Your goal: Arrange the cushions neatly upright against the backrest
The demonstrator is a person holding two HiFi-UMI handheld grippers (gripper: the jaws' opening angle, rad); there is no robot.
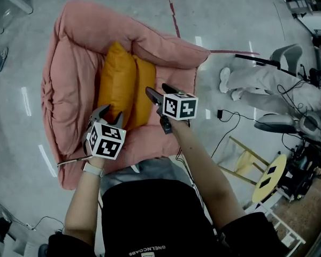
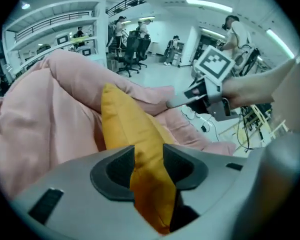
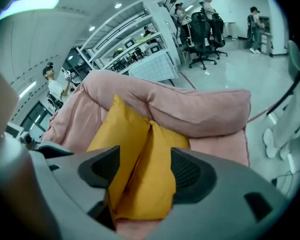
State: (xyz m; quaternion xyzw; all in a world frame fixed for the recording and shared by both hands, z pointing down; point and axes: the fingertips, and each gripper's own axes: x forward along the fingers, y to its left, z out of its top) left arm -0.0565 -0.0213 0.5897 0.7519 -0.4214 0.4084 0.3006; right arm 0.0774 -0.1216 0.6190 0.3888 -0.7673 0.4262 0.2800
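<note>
Two orange cushions stand on edge side by side in a pink padded lounger (image 1: 69, 84). The left cushion (image 1: 117, 82) is taller, and the right cushion (image 1: 144, 90) leans on it under the lounger's thick back roll (image 1: 166, 50). My left gripper (image 1: 109, 114) hovers at the left cushion's near lower end. Its jaws are open, and in the left gripper view the cushion (image 2: 135, 134) shows through the gap. My right gripper (image 1: 159, 91) is open just right of the right cushion. Both cushions (image 3: 140, 159) show between its pads, untouched.
A person in white trousers (image 1: 262, 82) sits on the floor to the right, beside office chairs. A yellow stool (image 1: 267, 178) and cables (image 1: 224, 125) lie at the near right. Grey floor surrounds the lounger, with a red line (image 1: 174, 15) behind it.
</note>
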